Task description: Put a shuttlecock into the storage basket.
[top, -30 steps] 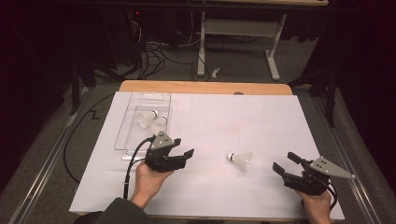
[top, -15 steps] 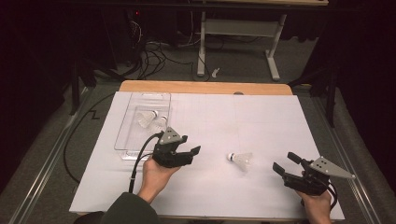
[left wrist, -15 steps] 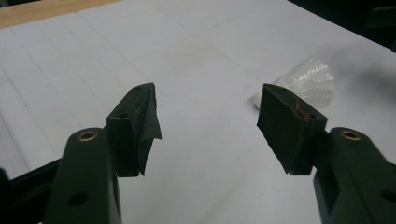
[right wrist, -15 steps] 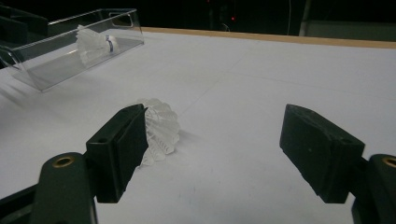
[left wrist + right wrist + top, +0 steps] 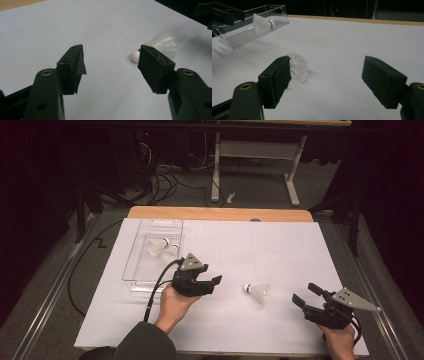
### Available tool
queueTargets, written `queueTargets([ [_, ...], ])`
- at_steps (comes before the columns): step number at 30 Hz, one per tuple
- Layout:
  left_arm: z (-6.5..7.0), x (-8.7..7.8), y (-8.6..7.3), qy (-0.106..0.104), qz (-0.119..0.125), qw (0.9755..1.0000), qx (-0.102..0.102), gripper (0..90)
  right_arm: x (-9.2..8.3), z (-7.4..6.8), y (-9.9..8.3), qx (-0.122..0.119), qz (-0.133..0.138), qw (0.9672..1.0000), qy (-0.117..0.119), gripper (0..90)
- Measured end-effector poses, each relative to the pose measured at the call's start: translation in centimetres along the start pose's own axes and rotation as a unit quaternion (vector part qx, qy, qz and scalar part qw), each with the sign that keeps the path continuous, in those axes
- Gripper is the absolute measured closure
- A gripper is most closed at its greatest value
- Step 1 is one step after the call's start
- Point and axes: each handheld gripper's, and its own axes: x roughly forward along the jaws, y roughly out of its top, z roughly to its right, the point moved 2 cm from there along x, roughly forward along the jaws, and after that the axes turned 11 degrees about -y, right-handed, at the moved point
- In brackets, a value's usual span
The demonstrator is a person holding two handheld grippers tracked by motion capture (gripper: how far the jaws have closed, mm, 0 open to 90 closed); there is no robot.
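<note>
The loose shuttlecock [image 5: 257, 291] lies on its side on the white sheet of the worktop [image 5: 280, 245], between the two hands, its cork end toward the person's left and its feather skirt toward the right. It lies where it lay a second ago.

What differs is the left hand-held gripper [image 5: 212, 283]: over the last second it has slid across the sheet from near the front corner of the clear tray [image 5: 131, 270] toward the shuttlecock, and now sits near its cork end without touching it. Its jaws stand wide apart with nothing between them; in the left gripper view [image 5: 110, 67] the shuttlecock [image 5: 160, 47] lies just beyond the right-hand jaw.

The right hand-held gripper [image 5: 305, 294] has kept its place at the front right of the sheet, well apart from the shuttlecock, jaws spread and empty; in the right gripper view [image 5: 325, 80] bare sheet lies between them.

In the left gripper view, one jaw covers part of the cork and skirt. In the right gripper view the left-hand jaw hides the shuttlecock's [image 5: 298, 68] cork end. Two more shuttlecocks [image 5: 162, 248] lie in the tray, overlapping in the high view. That view cuts off the person's right hand [image 5: 340, 342] at its bottom edge.
</note>
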Motion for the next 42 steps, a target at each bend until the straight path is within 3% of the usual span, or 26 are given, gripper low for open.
queueTargets([
  [27,1.2,3.8,1.8,-0.024,-0.042,0.9987,0.013,37.7,0.0,0.0,0.0,0.0,0.0,1.0,0.001,23.7],
  [42,1.7,4.7,2.5,-0.04,-0.049,0.9979,0.008,37.6,0.0,0.0,0.0,0.001,-0.001,1.0,0.001,23.7],
])
